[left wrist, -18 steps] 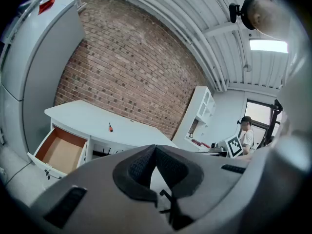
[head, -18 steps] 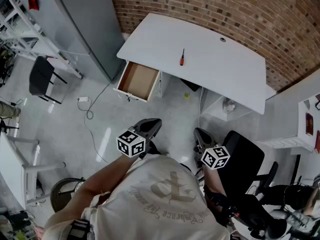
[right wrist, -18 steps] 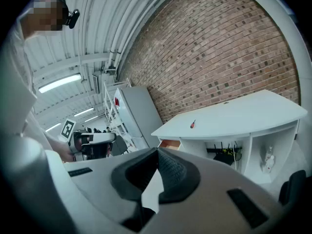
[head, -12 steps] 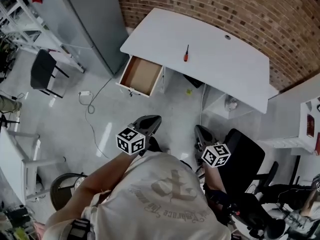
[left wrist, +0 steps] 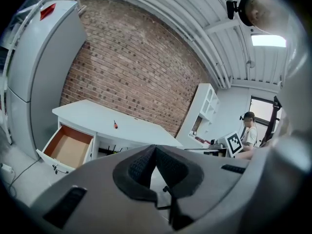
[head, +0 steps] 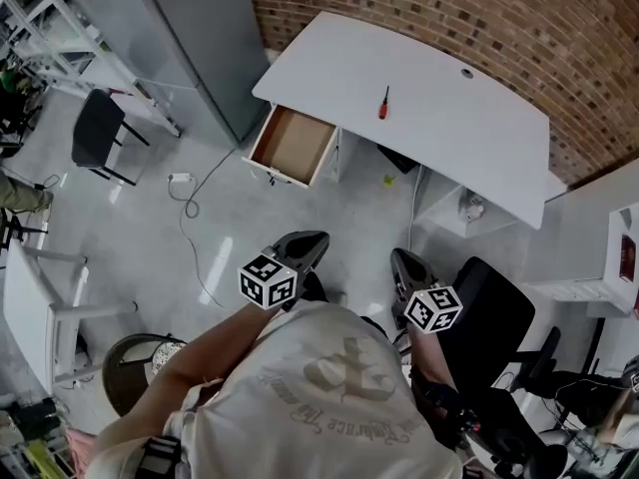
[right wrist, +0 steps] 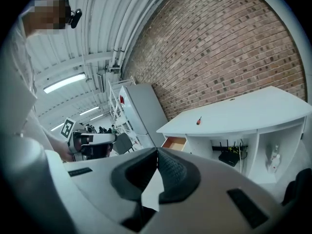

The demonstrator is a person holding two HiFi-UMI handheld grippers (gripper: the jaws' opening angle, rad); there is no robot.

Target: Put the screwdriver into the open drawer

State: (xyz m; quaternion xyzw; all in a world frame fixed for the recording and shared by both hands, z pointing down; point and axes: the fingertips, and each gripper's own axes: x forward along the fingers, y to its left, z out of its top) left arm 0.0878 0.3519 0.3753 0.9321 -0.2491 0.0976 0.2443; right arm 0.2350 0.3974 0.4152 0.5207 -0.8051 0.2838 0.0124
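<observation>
Jaws staying together, empty, on left gripper and right gripper; small red-handled screwdriver lying on curved white desk, well apart; wood-lined open drawer waiting; desk drifting rightward in head view, approach barely beginning.

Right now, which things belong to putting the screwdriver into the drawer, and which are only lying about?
For the job: screwdriver, lying on the white desk; open drawer, empty.
Lying about: black chair by the grey cabinet; white plug on the floor.
</observation>
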